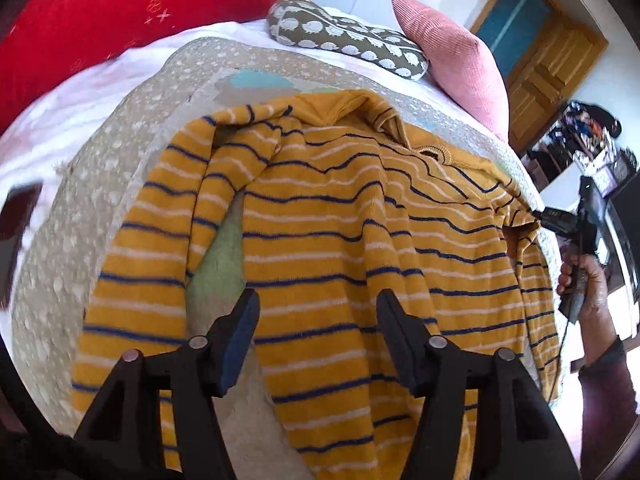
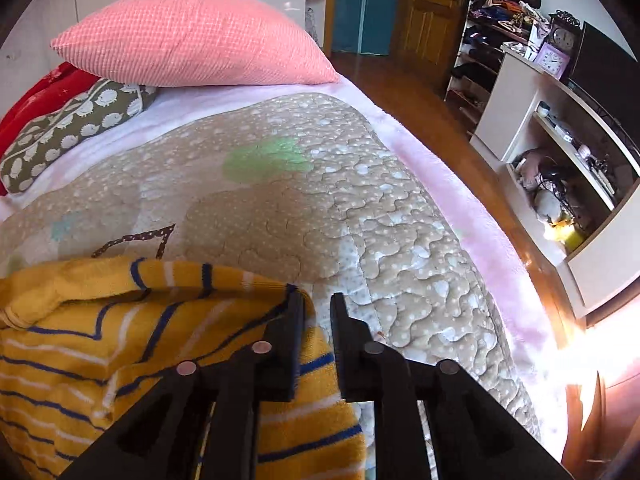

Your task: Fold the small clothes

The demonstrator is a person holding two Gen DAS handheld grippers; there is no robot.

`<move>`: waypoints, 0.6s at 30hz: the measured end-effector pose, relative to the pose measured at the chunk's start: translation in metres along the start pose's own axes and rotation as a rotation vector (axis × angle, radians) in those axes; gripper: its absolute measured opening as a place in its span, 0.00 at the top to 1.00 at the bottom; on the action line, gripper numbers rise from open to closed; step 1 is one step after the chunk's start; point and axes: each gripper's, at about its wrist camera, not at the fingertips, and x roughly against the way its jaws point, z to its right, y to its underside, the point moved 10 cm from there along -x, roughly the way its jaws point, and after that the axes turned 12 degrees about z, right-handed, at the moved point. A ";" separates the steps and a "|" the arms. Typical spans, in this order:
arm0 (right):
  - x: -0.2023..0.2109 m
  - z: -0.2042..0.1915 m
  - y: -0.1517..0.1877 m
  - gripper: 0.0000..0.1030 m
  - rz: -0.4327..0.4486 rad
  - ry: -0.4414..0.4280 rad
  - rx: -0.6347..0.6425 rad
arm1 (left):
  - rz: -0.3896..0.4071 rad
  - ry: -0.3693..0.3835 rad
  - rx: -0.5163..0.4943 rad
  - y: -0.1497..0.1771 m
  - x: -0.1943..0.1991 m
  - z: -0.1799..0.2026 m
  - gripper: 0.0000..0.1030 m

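Hovering over the sweater (image 1: 320, 240), my left gripper (image 1: 318, 312) gapes wide and empty, while at 3 o'clock my right gripper (image 2: 318, 308), nearly closed, touches its edge.

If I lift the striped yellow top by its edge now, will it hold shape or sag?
Probably sag: the striped top is a soft knit that already lies in wrinkles and folds on the quilt. Its loose sleeve would likely dangle. It looks light, so the open left claw should manage it.
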 end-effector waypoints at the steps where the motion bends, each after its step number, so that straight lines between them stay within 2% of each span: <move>1: 0.008 0.002 -0.001 0.65 0.015 -0.018 -0.013 | 0.007 -0.018 -0.033 -0.011 -0.009 -0.003 0.35; 2: 0.018 0.004 0.000 0.61 0.038 -0.030 -0.030 | 0.019 -0.048 -0.049 -0.023 -0.019 -0.010 0.35; 3: 0.029 0.006 0.002 0.48 0.061 -0.043 -0.050 | 0.023 -0.077 -0.050 -0.035 -0.032 -0.019 0.35; 4: 0.039 0.007 0.006 0.41 0.074 -0.066 -0.070 | 0.016 -0.082 -0.037 -0.046 -0.046 -0.027 0.35; 6: 0.055 0.002 0.019 0.41 0.066 -0.135 -0.077 | -0.014 -0.071 -0.001 -0.063 -0.075 -0.040 0.35; 8: 0.068 -0.005 0.036 0.41 0.056 -0.188 -0.048 | -0.050 -0.099 0.016 -0.077 -0.101 -0.053 0.36; 11: 0.082 -0.009 0.062 0.41 0.039 -0.223 0.012 | -0.084 -0.208 0.048 -0.101 -0.140 -0.078 0.42; 13: 0.085 -0.014 0.073 0.41 0.033 -0.231 0.051 | -0.115 -0.232 0.092 -0.119 -0.165 -0.090 0.42; 16: 0.089 -0.032 0.069 0.41 0.068 -0.263 0.118 | -0.084 -0.309 0.112 -0.153 -0.185 -0.102 0.43; 18: 0.090 -0.051 0.059 0.41 0.095 -0.285 0.166 | -0.054 -0.346 0.085 -0.171 -0.193 -0.103 0.43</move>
